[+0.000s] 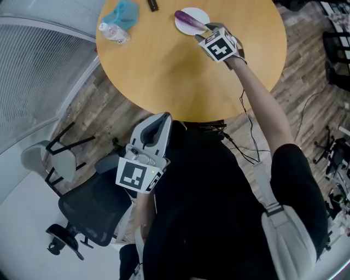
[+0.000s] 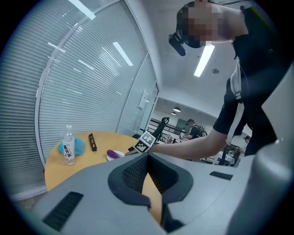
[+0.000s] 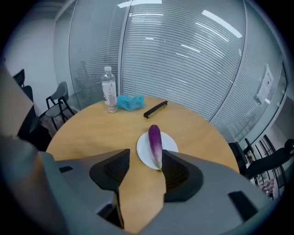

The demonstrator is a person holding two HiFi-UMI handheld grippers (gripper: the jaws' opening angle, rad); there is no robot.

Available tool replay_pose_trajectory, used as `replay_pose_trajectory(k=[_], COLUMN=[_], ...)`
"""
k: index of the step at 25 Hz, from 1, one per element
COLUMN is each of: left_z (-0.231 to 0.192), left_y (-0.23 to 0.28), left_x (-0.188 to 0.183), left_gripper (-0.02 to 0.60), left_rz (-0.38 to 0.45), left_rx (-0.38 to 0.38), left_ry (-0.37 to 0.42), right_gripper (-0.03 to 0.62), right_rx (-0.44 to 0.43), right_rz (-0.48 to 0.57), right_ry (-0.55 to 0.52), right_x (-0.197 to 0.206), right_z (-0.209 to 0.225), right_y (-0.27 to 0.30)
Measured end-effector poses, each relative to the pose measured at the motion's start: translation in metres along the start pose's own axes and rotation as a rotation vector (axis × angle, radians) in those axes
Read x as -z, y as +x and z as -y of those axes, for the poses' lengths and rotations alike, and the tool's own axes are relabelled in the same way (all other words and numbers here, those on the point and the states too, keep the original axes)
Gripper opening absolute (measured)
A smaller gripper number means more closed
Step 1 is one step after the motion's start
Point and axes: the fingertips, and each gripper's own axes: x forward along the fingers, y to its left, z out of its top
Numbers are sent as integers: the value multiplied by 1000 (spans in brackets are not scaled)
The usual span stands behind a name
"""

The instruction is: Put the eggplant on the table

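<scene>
Here, the left gripper is held off the table, jaws closed together on nothing. Farther right, the eggplant is laid on a white plate, just before the right gripper, whose jaws are spread wide and empty.

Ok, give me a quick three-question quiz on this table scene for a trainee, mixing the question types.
1. True or false: the eggplant has no plate under it.
2. Which gripper has its jaws apart, close to the eggplant? A) left gripper B) right gripper
3. Fill in: the blue cloth lies beside the water ____.
Key: 1 false, it lies on the white plate; 2 B; 3 bottle.
</scene>
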Motion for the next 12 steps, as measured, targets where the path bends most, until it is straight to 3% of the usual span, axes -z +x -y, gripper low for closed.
replay_pose_trajectory(k=[7,12], left_z=[19,29], left_y=[-12,-22], left_x=[5,12], left_gripper=[9,8], left_rz=[22,28], left_rx=[114,187], left_ry=[43,62], right_gripper=[215,96], right_rx=[-56,-39], right_rz=[23,29], right_ry=[33,62], right_x=[24,48], right_z=[-48,-79], right_y=[-82,-117])
